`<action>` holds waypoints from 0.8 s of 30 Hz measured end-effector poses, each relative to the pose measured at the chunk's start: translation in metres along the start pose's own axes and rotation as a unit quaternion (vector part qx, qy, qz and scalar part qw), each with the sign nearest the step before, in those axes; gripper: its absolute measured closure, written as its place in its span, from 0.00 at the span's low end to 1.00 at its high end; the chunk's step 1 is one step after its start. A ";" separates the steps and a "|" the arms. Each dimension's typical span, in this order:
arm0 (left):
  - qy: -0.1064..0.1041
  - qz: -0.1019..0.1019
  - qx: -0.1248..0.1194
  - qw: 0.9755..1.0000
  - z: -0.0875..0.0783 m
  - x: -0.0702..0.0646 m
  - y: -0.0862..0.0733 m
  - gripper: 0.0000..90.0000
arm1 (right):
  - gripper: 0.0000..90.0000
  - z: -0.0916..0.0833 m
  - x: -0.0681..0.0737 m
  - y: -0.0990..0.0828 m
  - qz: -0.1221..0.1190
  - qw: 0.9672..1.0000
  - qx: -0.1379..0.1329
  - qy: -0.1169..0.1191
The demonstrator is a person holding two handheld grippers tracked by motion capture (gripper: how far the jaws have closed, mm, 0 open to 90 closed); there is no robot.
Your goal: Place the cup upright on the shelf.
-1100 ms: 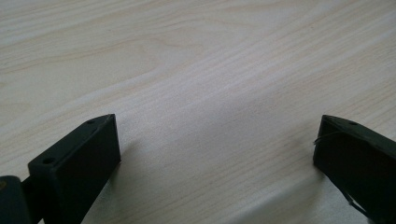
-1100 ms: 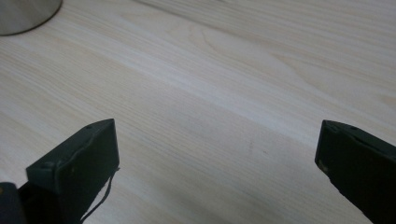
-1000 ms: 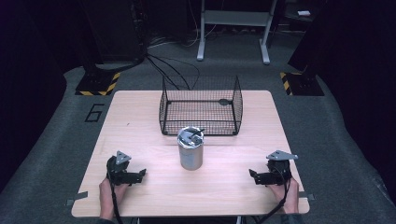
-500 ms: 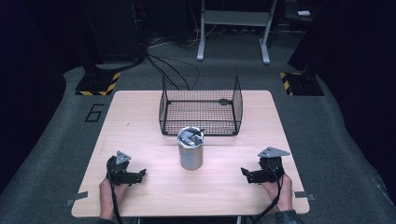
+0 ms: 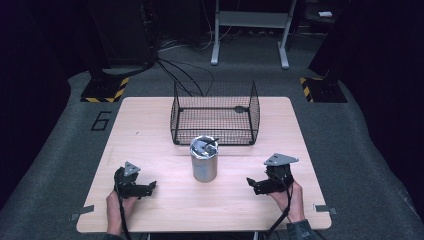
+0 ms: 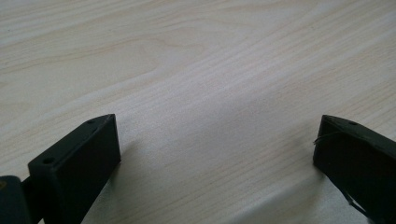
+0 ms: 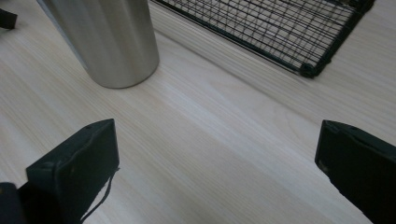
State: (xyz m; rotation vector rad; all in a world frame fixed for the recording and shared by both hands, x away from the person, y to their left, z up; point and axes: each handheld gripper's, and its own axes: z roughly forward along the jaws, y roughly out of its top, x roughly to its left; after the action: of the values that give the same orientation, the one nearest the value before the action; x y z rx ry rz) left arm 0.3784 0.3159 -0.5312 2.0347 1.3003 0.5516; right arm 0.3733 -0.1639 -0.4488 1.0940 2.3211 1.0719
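Two tools rest low over the desk (image 5: pixel 150 125), jaws spread wide and empty: left tool (image 5: pixel 150 188), right tool (image 5: pixel 251 183). A steel cup (image 5: pixel 204 159) stands between them, just before the wire basket (image 5: pixel 215 114).

I see the table (image 5: pixel 150 125) brightly lit from above — the room around it falls dark; jaws cast soft shadows, and the cup (image 7: pixel 107 37) shows mild glare.
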 end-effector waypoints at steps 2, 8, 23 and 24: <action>0.000 0.000 0.000 1.000 0.000 0.000 0.000 0.01 | 0.00 0.003 0.004 0.004 -0.004 1.000 -0.004 0.004; 0.000 0.000 0.000 1.000 0.000 0.000 0.000 0.01 | 0.00 0.012 0.015 0.017 -0.019 0.999 -0.004 0.026; 0.001 0.000 -0.001 1.000 0.000 0.000 0.000 0.01 | 0.00 0.038 0.038 0.045 -0.041 0.996 -0.017 0.075; 0.000 0.000 0.000 1.000 0.000 0.000 0.000 0.01 | 0.00 0.039 0.039 0.047 -0.043 0.996 -0.017 0.077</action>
State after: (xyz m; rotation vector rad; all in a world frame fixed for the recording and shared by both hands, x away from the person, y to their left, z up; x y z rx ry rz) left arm 0.3784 0.3158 -0.5312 2.0345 1.2998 0.5528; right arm 0.3949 -0.0955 -0.4389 0.9194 2.4344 1.1959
